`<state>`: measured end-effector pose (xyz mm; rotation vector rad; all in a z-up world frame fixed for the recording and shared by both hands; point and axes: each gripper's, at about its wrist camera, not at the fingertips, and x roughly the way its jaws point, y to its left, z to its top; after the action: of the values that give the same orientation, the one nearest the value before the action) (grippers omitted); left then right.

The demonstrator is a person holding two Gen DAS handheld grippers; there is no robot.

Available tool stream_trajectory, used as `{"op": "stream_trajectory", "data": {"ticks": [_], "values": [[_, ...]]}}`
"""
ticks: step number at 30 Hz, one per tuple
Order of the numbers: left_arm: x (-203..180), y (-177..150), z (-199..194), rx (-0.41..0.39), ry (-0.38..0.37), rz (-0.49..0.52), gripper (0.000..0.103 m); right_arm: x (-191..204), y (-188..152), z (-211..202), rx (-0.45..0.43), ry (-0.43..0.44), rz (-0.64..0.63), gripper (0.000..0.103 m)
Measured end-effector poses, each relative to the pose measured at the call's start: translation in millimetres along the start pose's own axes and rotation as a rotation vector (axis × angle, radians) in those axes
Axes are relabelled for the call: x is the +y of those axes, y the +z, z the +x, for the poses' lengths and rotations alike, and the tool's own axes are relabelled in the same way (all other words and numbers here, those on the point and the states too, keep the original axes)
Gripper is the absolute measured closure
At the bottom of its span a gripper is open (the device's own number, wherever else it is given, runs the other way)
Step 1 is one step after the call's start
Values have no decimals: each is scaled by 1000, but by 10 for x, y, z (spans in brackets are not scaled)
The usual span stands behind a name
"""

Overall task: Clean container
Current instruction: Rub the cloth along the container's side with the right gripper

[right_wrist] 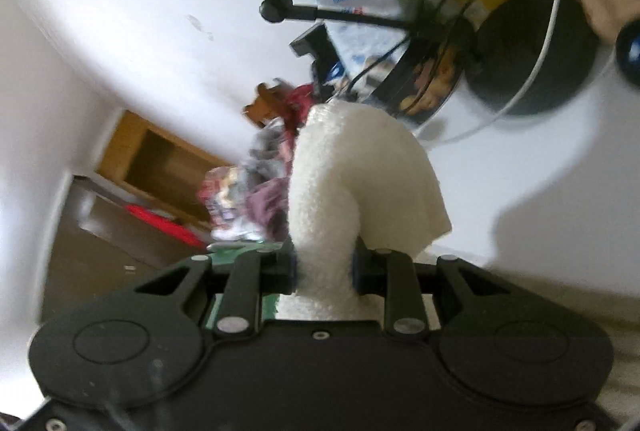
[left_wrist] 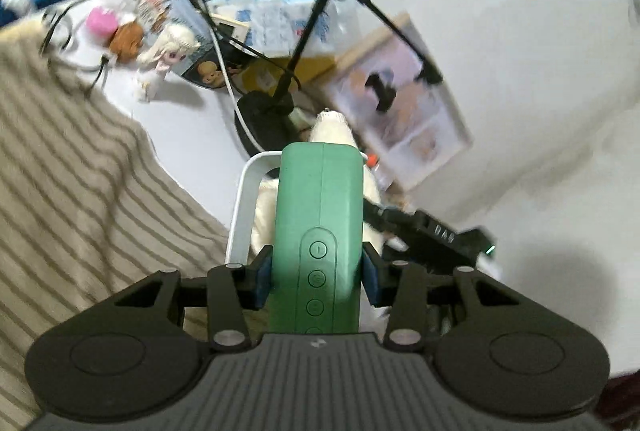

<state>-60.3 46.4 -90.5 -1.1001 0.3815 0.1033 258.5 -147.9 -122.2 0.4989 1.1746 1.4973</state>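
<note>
Left claw clamps green speaker; right claw pinches white cloth. Risk: speaker slips w/ hard wiping.

A white table carries a striped cloth; a round black stand base; small figurines.

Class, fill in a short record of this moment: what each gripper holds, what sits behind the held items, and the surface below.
left gripper: shut on green speaker, button strip facing the camera
right gripper: shut on white cloth, which folds over above the fingers
white container: rim visible beside the speaker
behind: black lamp stand, doll figures
surface: white table; striped fabric at one side
</note>
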Motion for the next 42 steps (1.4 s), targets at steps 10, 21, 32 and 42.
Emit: {"op": "stream_trajectory", "data": {"ticks": [10,21,32,42], "values": [[68,-222,100,-57,-36,-144,61,-301,-288,-181,50,75,179,80],[140,-176,166,-104,-2,-201,61,-378,-736,-436,90,67,273,80],[5,-203,382,25,35,-96,61,-548,-795,-668,10,62,378,80],[-190,-285,536,122,110,23,61,-615,-337,-631,-83,57,364,80]]}}
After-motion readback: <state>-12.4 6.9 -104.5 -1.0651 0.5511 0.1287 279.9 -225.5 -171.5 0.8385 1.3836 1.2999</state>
